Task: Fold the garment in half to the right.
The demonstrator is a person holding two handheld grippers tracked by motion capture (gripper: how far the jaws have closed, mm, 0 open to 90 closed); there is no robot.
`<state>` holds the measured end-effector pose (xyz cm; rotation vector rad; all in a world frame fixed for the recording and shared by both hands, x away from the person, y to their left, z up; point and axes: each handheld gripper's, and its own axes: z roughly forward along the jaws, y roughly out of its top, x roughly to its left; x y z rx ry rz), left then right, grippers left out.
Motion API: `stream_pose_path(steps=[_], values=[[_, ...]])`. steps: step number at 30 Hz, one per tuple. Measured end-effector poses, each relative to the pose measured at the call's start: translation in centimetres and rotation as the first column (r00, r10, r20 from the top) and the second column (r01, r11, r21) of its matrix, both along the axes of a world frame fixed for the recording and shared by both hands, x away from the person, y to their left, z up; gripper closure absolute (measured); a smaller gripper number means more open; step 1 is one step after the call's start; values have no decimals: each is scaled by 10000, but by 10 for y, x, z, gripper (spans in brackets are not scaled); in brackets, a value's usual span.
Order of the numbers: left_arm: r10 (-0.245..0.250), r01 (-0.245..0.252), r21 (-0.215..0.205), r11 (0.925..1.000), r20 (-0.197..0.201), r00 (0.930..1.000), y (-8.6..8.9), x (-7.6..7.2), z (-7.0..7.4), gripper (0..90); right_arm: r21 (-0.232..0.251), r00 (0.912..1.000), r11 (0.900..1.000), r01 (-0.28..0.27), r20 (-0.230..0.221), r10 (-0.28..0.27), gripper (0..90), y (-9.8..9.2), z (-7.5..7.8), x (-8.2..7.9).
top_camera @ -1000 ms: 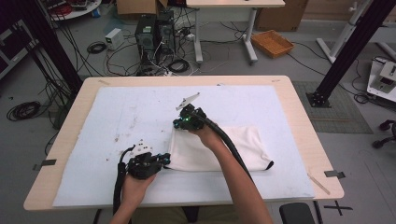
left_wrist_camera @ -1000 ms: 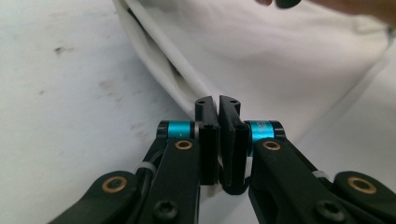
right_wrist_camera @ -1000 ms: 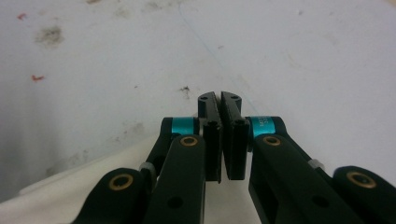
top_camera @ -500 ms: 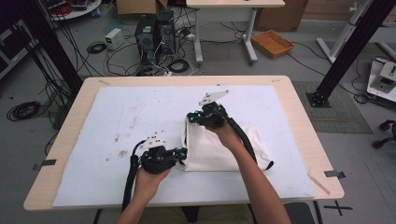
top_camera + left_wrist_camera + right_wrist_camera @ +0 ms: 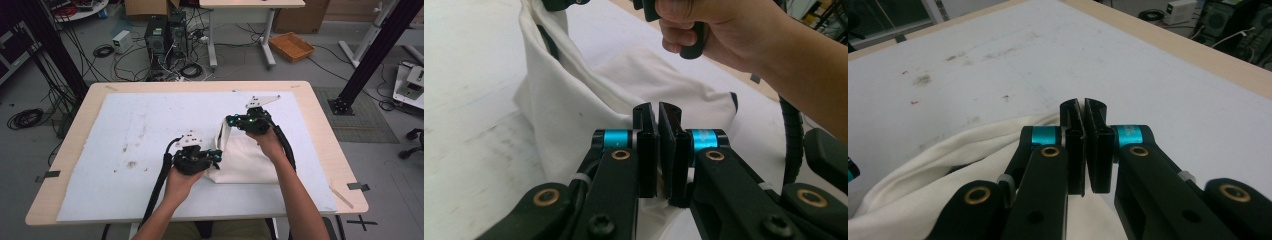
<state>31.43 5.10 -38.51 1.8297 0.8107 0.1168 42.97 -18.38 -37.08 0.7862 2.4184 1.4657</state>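
A limp white cloth bag (image 5: 245, 160) lies on the white-covered worktop (image 5: 125, 135), its soft, light rim pinched by both the left claw (image 5: 216, 156) and right claw (image 5: 231, 121).

Even, soft overhead light, no hard shadows or glare. High view sharp enough, slightly grainy. Both gripper views: near jaws crisp, bkgd soft; hand (image 5: 719, 30) at top of left gripper view blurred.
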Motion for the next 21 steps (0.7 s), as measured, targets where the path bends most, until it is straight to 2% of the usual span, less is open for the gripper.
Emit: stream_pose_path(steps=[2,3,4,9,10,11,12,13,14,17,18,21], values=[[-129,130,84,9999,-97,9999,-12,4,1,862,16,9999,9999,139,27,-139,881,-9,-1,1],[-129,130,84,9999,-97,9999,-12,4,1,862,16,9999,9999,139,27,-139,881,-9,-1,1],[-238,241,173,9996,-175,9996,-24,9,2,863,49,9994,9994,338,-43,-338,880,-19,-3,2],[-376,387,325,9987,-345,9987,-51,18,5,862,24,9966,9968,794,-228,-793,880,-40,-10,5],[-376,387,325,9987,-345,9987,-51,18,5,862,32,9963,9965,837,-182,-837,880,-45,-11,6],[-435,455,691,9966,-296,9986,-62,19,6,862,25,9955,9958,917,-229,-916,880,-48,-12,5],[-435,455,691,9966,-296,9986,-62,19,6,862,-9,9947,9950,994,-261,-994,880,-52,-12,5],[-547,574,772,9954,-363,9978,-73,22,5,862,-44,9941,9945,1049,-265,-1050,880,-56,-13,5],[-547,574,772,9954,-363,9978,-73,22,5,862,-44,9941,9945,1049,-265,-1050,880,-56,-13,5],[-655,698,883,9936,-507,9966,-92,26,3,862,-194,9917,9919,1254,-245,-1258,880,-68,-16,4],[-655,698,883,9936,-507,9966,-92,26,3,862,-194,9917,9919,1254,-245,-1258,880,-68,-16,4],[-782,848,1007,9913,-678,9946,-113,29,-1,862,-158,9897,9898,1413,-230,-1416,880,-80,-18,2]])
